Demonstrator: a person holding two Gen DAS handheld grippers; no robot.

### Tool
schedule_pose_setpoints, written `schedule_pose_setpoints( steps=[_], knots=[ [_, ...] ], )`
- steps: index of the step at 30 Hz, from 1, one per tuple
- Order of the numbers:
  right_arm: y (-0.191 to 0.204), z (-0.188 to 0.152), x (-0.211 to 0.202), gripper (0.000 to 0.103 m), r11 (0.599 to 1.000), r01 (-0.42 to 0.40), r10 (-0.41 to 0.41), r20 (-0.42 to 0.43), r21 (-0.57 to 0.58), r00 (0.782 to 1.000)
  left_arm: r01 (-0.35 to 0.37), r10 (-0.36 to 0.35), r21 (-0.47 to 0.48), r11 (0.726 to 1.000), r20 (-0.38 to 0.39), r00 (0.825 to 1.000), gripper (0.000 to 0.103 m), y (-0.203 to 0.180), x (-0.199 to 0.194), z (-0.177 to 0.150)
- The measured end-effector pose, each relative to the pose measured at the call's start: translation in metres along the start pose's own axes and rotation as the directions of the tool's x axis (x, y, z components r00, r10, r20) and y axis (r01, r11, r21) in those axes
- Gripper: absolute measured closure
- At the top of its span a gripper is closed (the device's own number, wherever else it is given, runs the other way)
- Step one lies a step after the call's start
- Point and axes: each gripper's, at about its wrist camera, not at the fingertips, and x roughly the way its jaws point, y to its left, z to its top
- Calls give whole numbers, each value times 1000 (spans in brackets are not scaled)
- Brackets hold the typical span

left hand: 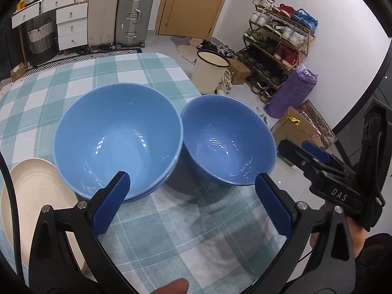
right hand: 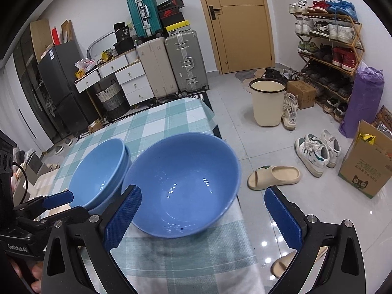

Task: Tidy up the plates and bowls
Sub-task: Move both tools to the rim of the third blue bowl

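Note:
Two nested blue bowls point(left hand: 117, 137) sit on the checked tablecloth point(left hand: 183, 232), with a single blue bowl point(left hand: 227, 144) right beside them near the table's right edge. A cream plate point(left hand: 31, 203) lies at the left. My left gripper point(left hand: 193, 196) stands open just short of both bowls, holding nothing. In the right wrist view the single bowl point(right hand: 181, 183) is close ahead and the nested bowls point(right hand: 100, 174) are to its left. My right gripper point(right hand: 203, 210) is open, its left finger by the single bowl's near rim, its right finger off the table's edge.
The table's right edge point(right hand: 240, 210) drops to a tiled floor with slippers point(right hand: 272, 176), sneakers point(right hand: 316, 154) and a cardboard box point(right hand: 365, 169). A cream bin point(right hand: 267, 100), a shoe rack point(right hand: 328, 49) and suitcases point(right hand: 171, 63) stand further back.

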Motion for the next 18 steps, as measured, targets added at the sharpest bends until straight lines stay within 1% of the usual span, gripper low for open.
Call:
schedule_pose_setpoints(
  steps=[2, 4, 5, 7, 8, 10, 12, 14, 18],
  knots=[
    [-7, -1, -2, 1, 1000, 2, -2, 4, 14, 1000, 32, -32, -12, 999, -8, 999, 7, -4, 1, -1],
    [-13, -1, -3, 1, 1000, 1, -1, 5, 27, 1000, 59, -59, -7, 998, -10, 998, 15, -10, 3, -2],
    [-16, -1, -4, 1, 999, 1, -2, 7, 33, 1000, 64, -64, 1, 998, -10, 998, 18, -13, 4, -3],
    [-20, -2, -4, 1, 999, 0, 0, 8, 39, 1000, 70, -70, 8, 998, -7, 998, 24, -18, 6, -5],
    [-22, -3, -5, 1, 999, -2, 2, 12, 40, 1000, 70, -70, 2, 998, -2, 998, 26, -19, 8, -6],
    [-24, -4, -5, 1, 999, -4, 3, 16, 42, 1000, 69, -69, -7, 998, -6, 998, 34, -22, 12, -7],
    [-25, -5, -5, 3, 999, -8, 8, 13, 41, 1000, 62, -62, -16, 998, -15, 998, 38, -23, 18, -9],
    [-26, -5, -5, 15, 999, -15, 14, 10, 40, 1000, 47, -48, -23, 999, -18, 999, 41, -22, 24, -9],
    [-24, -5, 2, 25, 998, -39, 39, -11, 51, 999, 41, -42, -41, 998, -30, 999, 45, -17, 35, -9]
  ],
)
